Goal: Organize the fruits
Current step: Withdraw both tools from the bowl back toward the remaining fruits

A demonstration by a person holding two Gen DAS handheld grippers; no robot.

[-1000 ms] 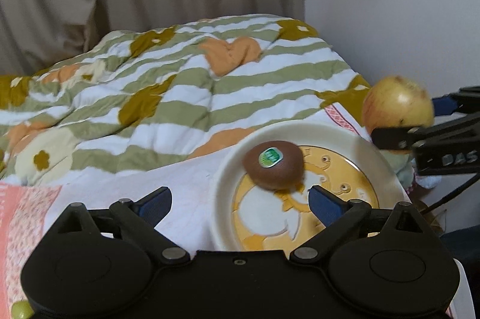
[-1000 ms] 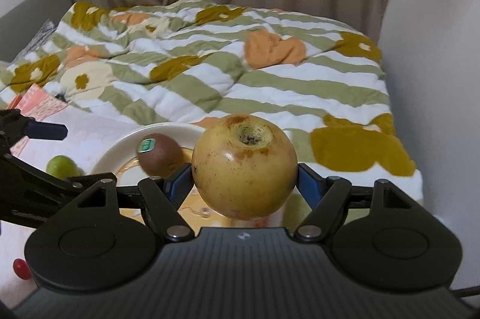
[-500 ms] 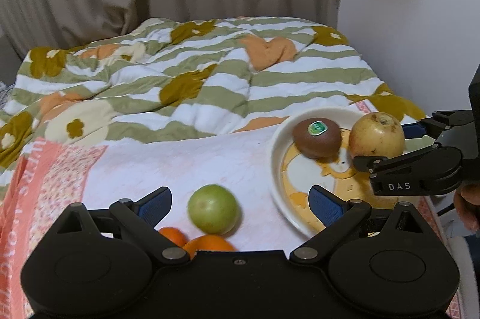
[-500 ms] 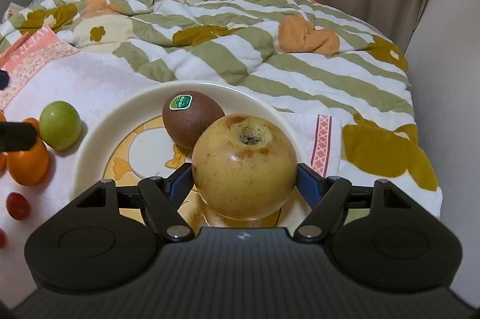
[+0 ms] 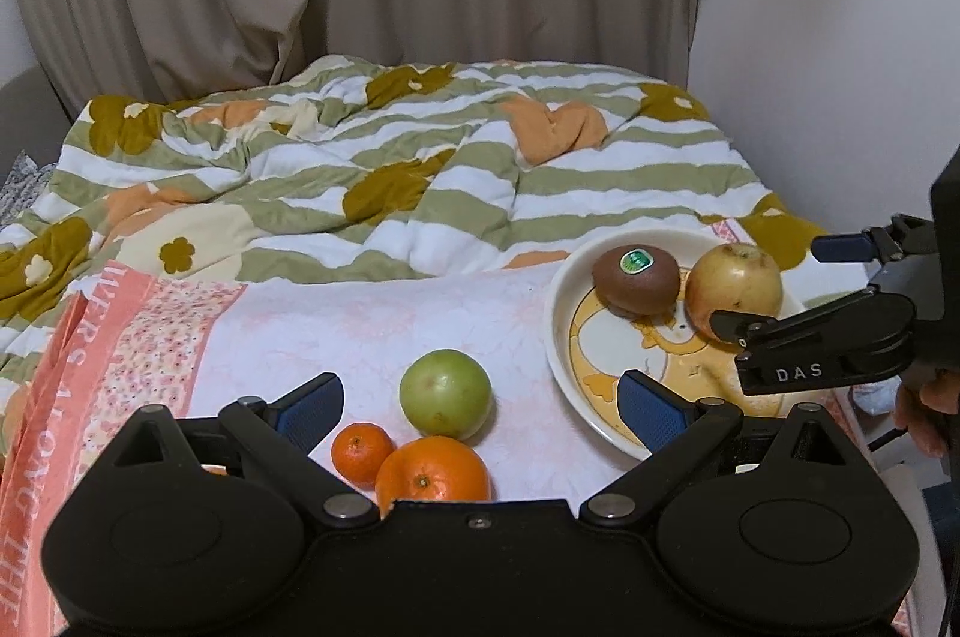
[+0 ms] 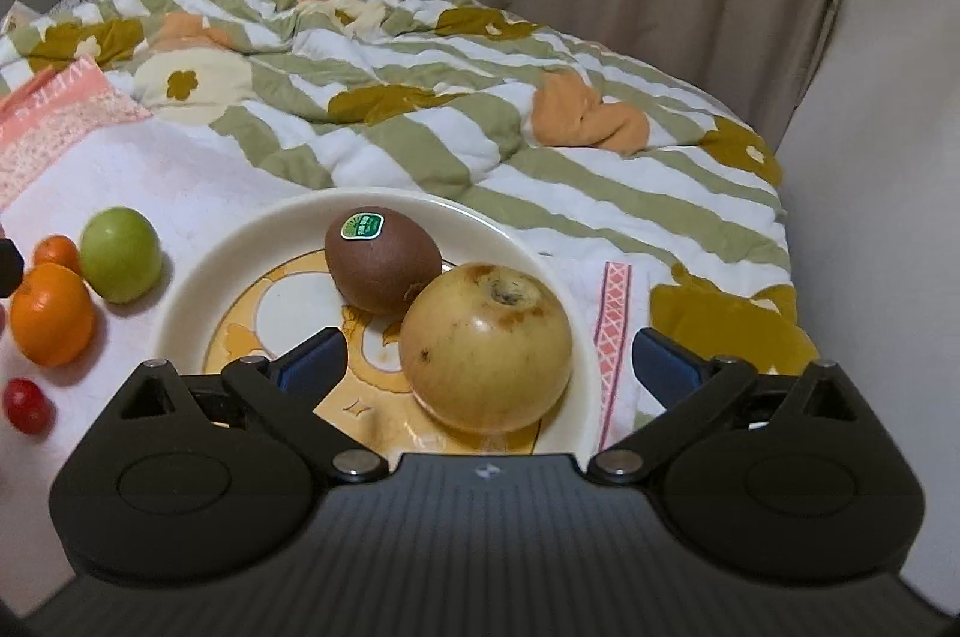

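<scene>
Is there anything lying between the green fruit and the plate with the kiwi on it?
No. In both views only bare white cloth separates the green fruit from the plate; the oranges sit on its other side.

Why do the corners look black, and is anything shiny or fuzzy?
Left wrist view: the black corners are the fisheye lens edge; the round green fruit casts a soft shadow on the pink cloth. Right wrist view: dim warm light, slightly soft; the yellow apple shows only faint shine, and the cream plate looks bent.
</scene>
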